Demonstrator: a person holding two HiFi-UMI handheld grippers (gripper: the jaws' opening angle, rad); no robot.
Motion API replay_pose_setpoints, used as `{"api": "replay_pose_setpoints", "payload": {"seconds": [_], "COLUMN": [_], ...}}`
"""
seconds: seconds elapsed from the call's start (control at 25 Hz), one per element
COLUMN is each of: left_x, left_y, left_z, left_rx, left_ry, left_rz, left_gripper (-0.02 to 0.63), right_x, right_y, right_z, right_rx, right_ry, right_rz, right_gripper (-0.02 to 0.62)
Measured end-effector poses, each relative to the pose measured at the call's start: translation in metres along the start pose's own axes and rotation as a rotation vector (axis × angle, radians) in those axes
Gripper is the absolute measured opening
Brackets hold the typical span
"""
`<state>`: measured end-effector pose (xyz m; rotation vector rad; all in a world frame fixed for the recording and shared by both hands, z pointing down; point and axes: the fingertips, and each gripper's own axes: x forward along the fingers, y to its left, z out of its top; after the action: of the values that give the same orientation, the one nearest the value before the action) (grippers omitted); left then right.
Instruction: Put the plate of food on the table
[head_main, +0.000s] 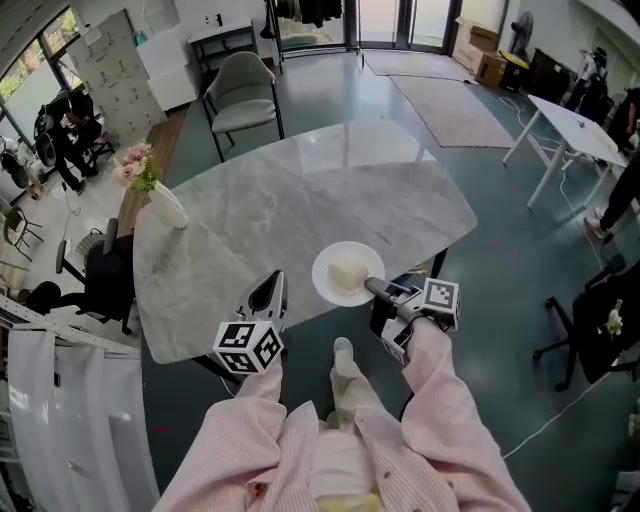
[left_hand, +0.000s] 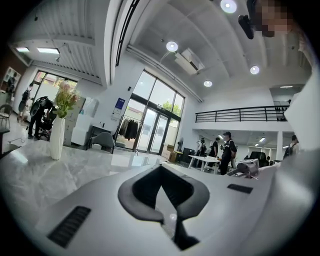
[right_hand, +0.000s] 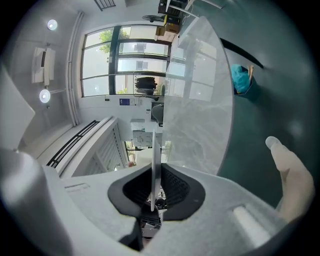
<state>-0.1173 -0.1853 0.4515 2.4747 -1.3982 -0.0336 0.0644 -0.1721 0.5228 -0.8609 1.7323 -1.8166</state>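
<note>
**Plate at the near edge of the worktop, pinched by the right tool**

The white plate (head_main: 325, 287), with a pale mound of food (head_main: 350, 268) on it, sits level at the near edge of the marble worktop (head_main: 300, 200). The right tool (head_main: 376, 289) reaches in from beyond that edge and is clamped on the plate's rim on the person's right. The right gripper view shows the thin rim (right_hand: 155, 160) edge-on between the two pads. Gripping the rim probably keeps the jaws clear of the food and the plate flat. Whether the plate's base already bears fully on the stone is hard to tell from above. The left tool (head_main: 268, 292) lies just to the plate's left at the worktop edge, apart from it. Its jaws are drawn together on nothing, so it takes no share of the load.
</note>
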Motion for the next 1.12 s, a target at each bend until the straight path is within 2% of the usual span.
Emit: {"api": "replay_pose_setpoints", "payload": {"seconds": [0.6,1.0,1.12], "left_x": [0.131,0.178,0.189], "left_y": [0.066,0.109,0.117], "left_z": [0.009,-0.031,-0.043], "left_rx": [-0.084,-0.152,-0.165], "left_ry": [0.053,0.187,0.223], "left_rz": [0.064,0.115,0.122], "left_gripper": [-0.005,-0.005,-0.005], "right_x": [0.112,0.164,0.179], "right_y": [-0.002,-0.04,-0.048], "right_z": [0.11,0.159,0.169], "right_rx": [-0.002,0.018,-0.008], "right_ry": [0.066,0.081,0.078], "right_rz": [-0.01,-0.078,-0.068], "right_gripper": [0.029,0.029,0.029]}}
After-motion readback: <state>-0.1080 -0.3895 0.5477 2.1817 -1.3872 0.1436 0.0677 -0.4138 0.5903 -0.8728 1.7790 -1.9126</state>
